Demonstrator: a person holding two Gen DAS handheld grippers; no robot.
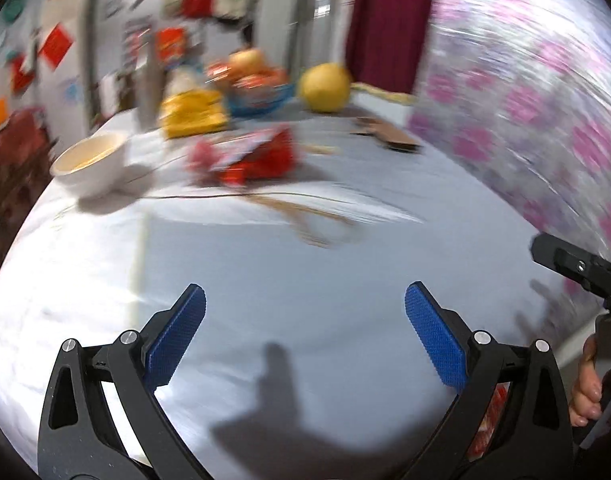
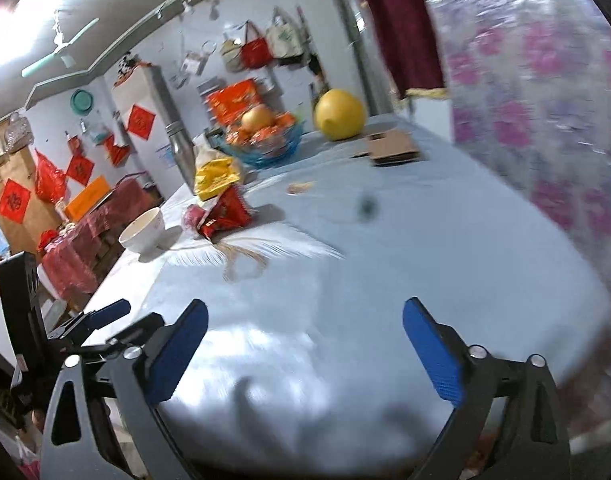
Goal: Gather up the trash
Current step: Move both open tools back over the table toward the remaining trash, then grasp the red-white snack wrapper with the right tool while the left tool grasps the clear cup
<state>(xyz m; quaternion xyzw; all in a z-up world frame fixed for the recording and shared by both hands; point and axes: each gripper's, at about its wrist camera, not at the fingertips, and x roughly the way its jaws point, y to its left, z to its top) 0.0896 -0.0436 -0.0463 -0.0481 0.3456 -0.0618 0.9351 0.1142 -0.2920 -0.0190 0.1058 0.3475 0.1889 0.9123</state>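
A red snack wrapper (image 1: 245, 156) lies crumpled on the pale blue tablecloth (image 1: 305, 280), far ahead of my left gripper (image 1: 305, 332), which is open and empty low over the cloth. The wrapper also shows in the right wrist view (image 2: 221, 212). A straw-coloured string loop (image 2: 245, 260) lies in front of it, and also in the left view (image 1: 305, 220). A small dark scrap (image 2: 367, 208) and a tan scrap (image 2: 301, 187) lie mid-table. My right gripper (image 2: 305, 344) is open and empty above the near cloth. The left gripper (image 2: 105, 312) shows at its left.
A white bowl (image 2: 143, 230) stands at the left edge. A yellow bag (image 2: 217, 176), a blue fruit bowl (image 2: 265, 140), a yellow pomelo (image 2: 339, 114) and flat cardboard (image 2: 393, 146) sit at the far end. A floral curtain (image 2: 545, 100) runs along the right.
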